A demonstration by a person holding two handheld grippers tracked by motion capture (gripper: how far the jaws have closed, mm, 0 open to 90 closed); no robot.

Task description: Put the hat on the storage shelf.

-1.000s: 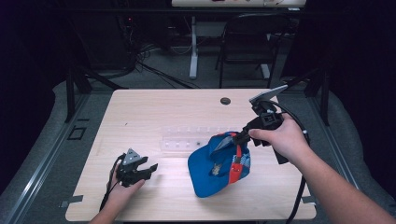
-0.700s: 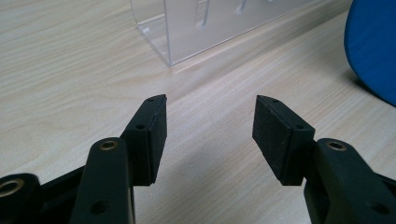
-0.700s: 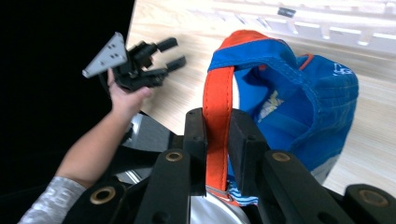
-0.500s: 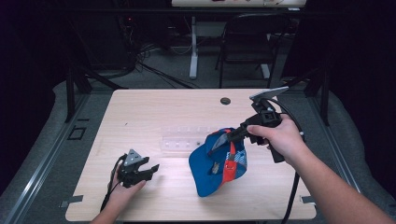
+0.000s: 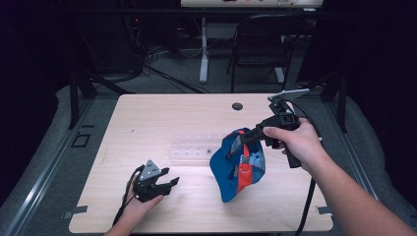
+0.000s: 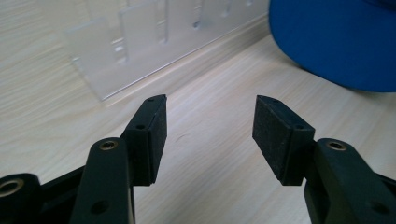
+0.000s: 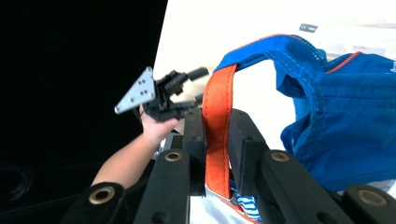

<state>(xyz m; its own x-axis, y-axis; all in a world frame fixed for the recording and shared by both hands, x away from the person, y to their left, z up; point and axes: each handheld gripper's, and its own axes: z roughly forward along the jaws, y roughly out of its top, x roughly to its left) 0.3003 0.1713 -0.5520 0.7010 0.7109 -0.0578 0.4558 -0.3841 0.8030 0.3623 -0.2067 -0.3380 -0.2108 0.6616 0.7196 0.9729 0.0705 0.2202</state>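
At about seven o'clock on the table (image 5: 147, 118), nearest the person, the left gripper (image 5: 169, 182) rests low over the wood with its jaws spread wide and nothing between them; in the left gripper view its pads (image 6: 275, 135) frame bare tabletop, with the clear plastic rack (image 6: 140, 42) ahead at eleven o'clock and the blue brim at one o'clock.

Farther in, around four o'clock of the table's middle, the blue cap (image 5: 231, 167) hangs lifted, its lower edge near or on the wood. The right gripper (image 5: 242, 141) comes in from three o'clock and its jaws are clamped on the cap's orange strap (image 7: 217, 135), which runs straight down between the pads.

Beyond that lies the clear plastic rack (image 5: 194, 147) at the table's centre, and a dark grommet hole (image 5: 237, 106) near the far edge at twelve o'clock.

To do this step well, I judge the right hand should hold steady and keep the strap pinched, since the cap dangles from that one narrow band. The left gripper should come in toward three o'clock, level with the brim, and close on firm fabric rather than a loose fold.
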